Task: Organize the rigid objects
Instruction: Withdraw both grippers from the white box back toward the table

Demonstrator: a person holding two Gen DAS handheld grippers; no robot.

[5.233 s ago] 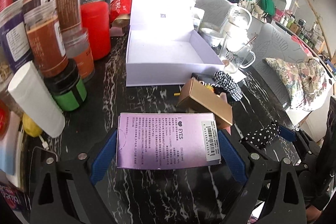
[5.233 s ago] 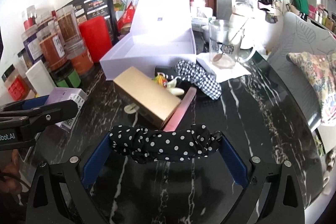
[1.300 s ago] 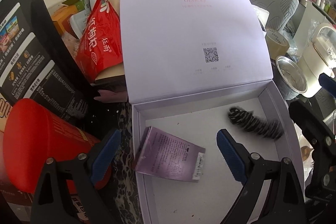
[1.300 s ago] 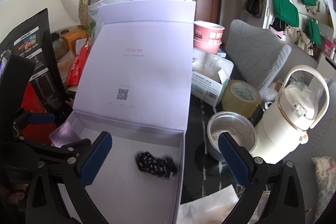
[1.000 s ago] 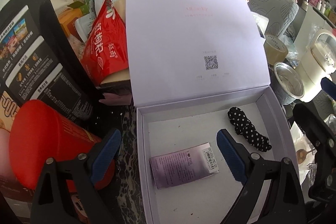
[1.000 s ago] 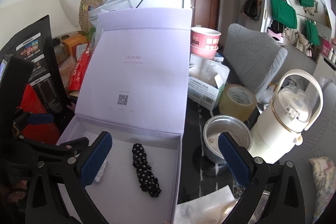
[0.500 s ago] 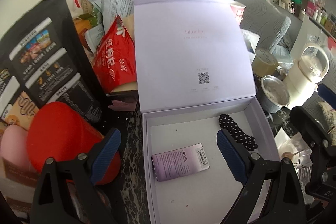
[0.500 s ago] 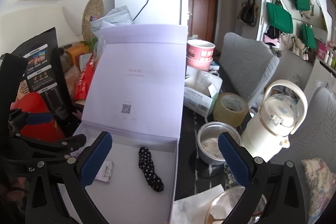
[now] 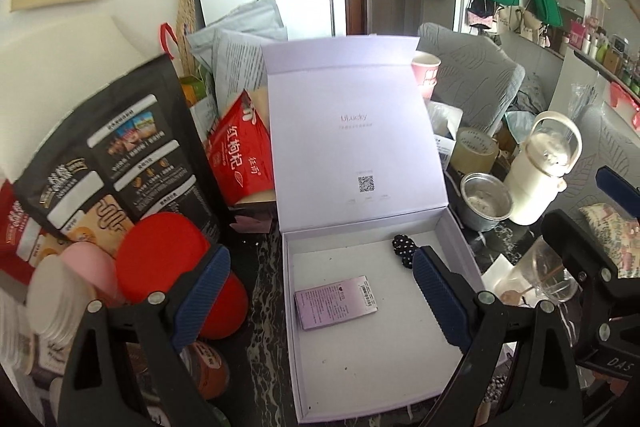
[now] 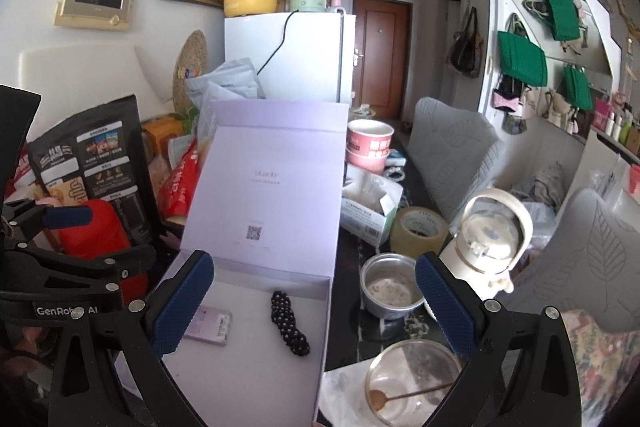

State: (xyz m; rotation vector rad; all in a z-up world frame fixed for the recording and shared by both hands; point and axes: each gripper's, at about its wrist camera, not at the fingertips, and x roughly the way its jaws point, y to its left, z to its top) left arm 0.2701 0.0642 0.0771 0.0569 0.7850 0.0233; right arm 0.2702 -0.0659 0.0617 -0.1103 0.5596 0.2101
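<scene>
Hanging wide and empty, the left tongs and right tongs frame the open lilac box. Inside lie the purple carton and, at two o'clock, the dotted scrunchie. A red canister crowds at nine, a steel cup at three.

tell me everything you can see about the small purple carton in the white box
The small purple carton is a flat rectangular pack, seemingly glossy card, pale violet with fine dark print and a white barcode label at one end. It lies flat, slightly askew, on the floor of the open white box, toward its left side. It touches only the box floor, apart from the polka-dot scrunchie. No gripper holds it.
</scene>
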